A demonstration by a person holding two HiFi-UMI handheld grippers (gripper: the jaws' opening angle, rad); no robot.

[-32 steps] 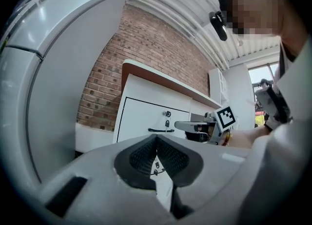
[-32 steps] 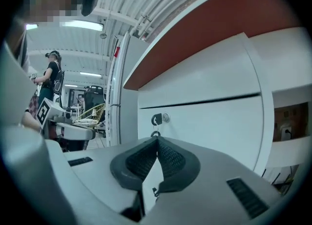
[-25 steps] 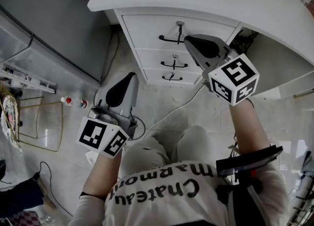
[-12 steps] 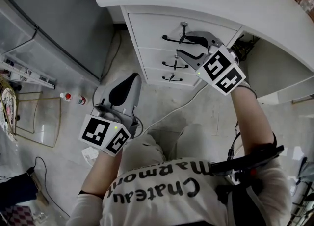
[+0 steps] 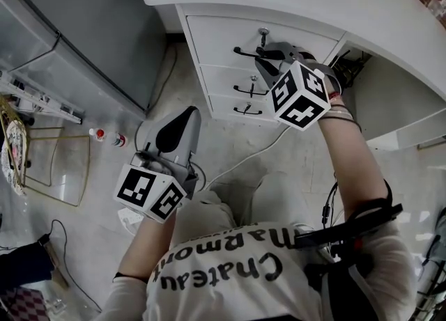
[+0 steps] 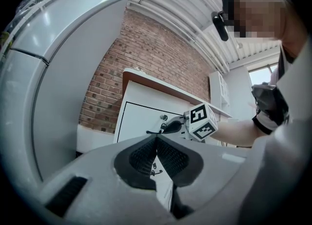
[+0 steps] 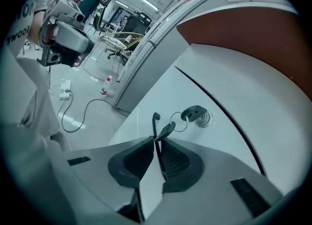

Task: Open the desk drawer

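Right gripper (image 7: 155, 140) has advanced onto the drawer handle (image 7: 154, 123), jaws pinching its thin bar, which I fear slips under pull; left gripper (image 6: 156, 140), well below that handle, closed and empty.

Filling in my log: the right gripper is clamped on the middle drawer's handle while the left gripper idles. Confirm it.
Wrong drawer: the right gripper is clamped on the top drawer's handle, beside the keyed lock, as the right gripper view shows. The left gripper idles, shut.

Brick wall (image 6: 146, 53) far. Grey fridge (image 5: 77, 13) left. Pale glossy floor (image 5: 174, 97), white cable (image 5: 244, 159) trailing across. Bright window (image 6: 262, 78) far right.
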